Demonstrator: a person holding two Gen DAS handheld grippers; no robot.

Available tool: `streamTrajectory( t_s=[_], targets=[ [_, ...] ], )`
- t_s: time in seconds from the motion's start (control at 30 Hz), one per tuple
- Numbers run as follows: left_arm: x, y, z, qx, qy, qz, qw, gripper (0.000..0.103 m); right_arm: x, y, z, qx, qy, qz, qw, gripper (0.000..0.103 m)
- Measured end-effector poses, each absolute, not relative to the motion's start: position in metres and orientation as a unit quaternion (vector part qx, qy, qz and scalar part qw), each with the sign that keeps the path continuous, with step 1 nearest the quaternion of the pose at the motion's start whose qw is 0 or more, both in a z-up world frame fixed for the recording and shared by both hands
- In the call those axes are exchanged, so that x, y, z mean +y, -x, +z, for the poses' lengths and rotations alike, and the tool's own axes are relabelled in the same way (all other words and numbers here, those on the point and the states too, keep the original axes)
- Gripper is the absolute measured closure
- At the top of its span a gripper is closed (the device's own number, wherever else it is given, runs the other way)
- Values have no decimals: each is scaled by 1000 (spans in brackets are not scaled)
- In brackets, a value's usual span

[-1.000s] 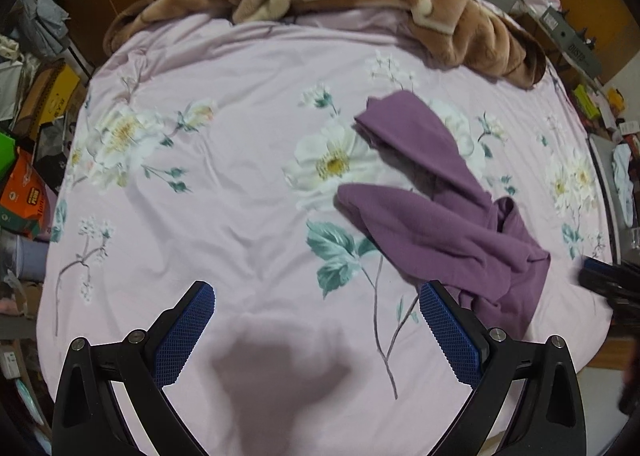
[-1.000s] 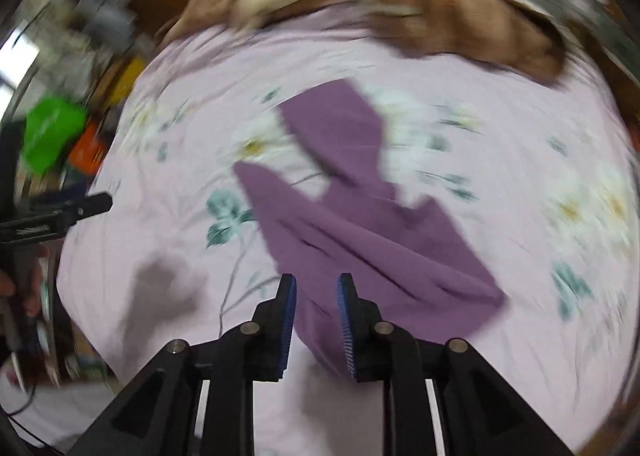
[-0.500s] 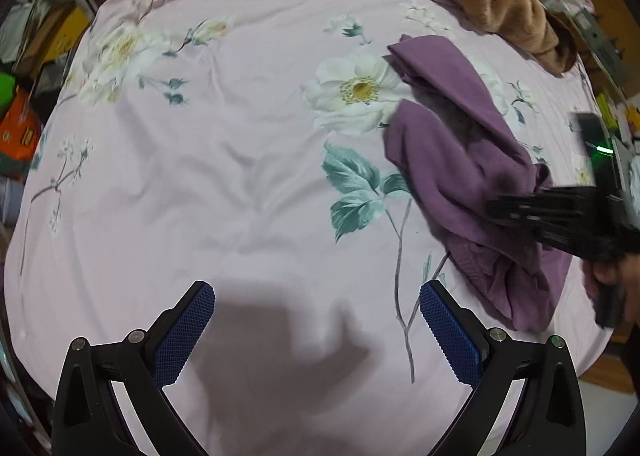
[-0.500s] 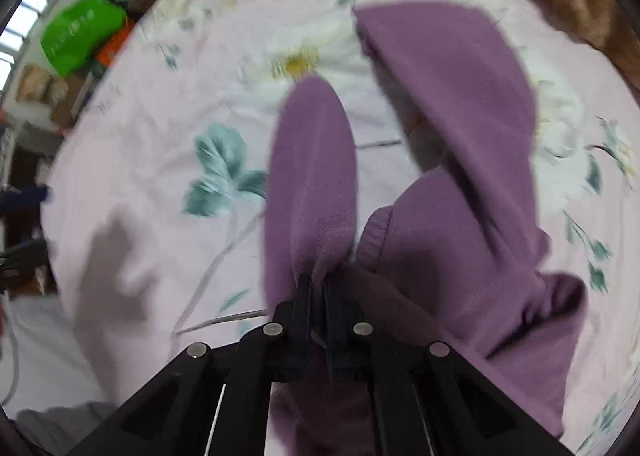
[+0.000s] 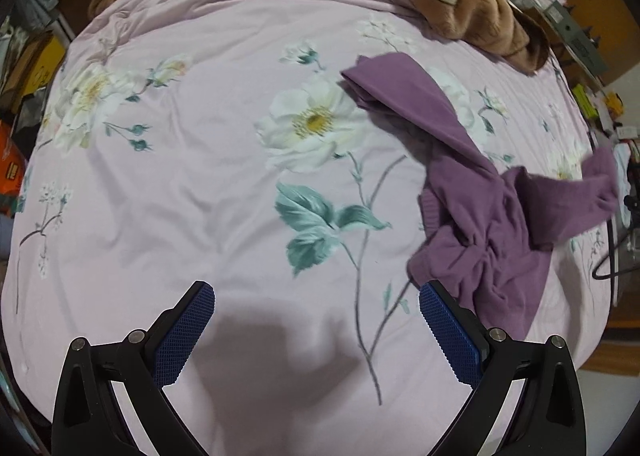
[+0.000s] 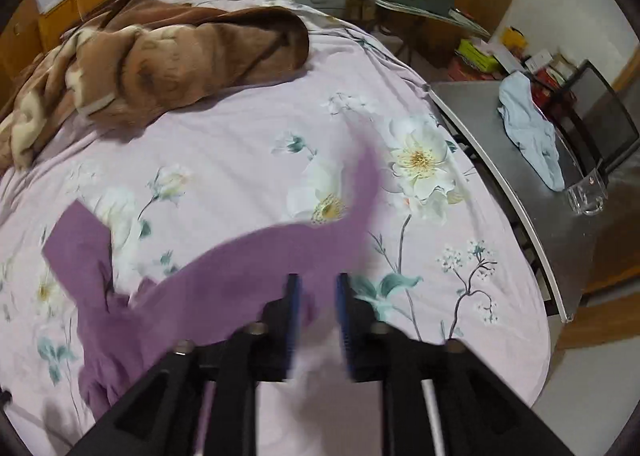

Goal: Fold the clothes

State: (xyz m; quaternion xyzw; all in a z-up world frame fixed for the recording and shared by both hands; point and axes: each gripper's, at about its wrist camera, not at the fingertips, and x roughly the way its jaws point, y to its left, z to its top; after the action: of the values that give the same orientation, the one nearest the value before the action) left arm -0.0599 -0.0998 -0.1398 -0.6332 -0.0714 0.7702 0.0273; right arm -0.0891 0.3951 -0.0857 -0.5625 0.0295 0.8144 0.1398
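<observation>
As its jaws open, right claw frees purple garment.

The left hand-held gripper, black with blue bumpy pads, points steeply down. Its two fingers stand wide apart, with nothing between them. The right hand-held gripper (same black arms, same blue pads) also tips down. Its jaws are opening, with a small gap between the pads. They press on nothing, and the picture is blurry here.
</observation>
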Motion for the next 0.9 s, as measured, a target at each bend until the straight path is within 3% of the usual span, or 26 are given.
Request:
streamTrajectory(
  t_s=[0.03, 0.07, 0.27, 0.43, 0.53, 0.6, 0.67, 0.9],
  targets=[
    [-98, 59, -141, -71, 635, 768, 28, 0, 386, 81, -88, 23, 566, 815, 122, 64],
    [-97, 59, -142, -70, 637, 767, 26, 0, 357, 75, -101, 12, 585, 809, 63, 62],
    [-95, 58, -138, -61, 638, 768, 20, 0, 198, 50, -179, -48, 641, 744, -181, 62],
    [-103, 58, -125, -53, 629, 776, 16, 0, 109, 38, -219, -170, 641, 698, -270, 61],
    [-110, 53, -124, -57, 628, 776, 11, 0, 89, 38, -251, -252, 648, 674, -249, 58],
    [-115, 49, -125, -63, 629, 775, 7, 0, 90, 42, -259, -237, 669, 665, -233, 60],
    [-122, 44, -125, -69, 629, 774, 2, 0, 89, 43, -257, -219, 681, 662, -224, 86],
    [-177, 34, -110, -98, 618, 778, -43, 0, 63, 27, -146, -101, 633, 703, -307, 87]
  ],
)
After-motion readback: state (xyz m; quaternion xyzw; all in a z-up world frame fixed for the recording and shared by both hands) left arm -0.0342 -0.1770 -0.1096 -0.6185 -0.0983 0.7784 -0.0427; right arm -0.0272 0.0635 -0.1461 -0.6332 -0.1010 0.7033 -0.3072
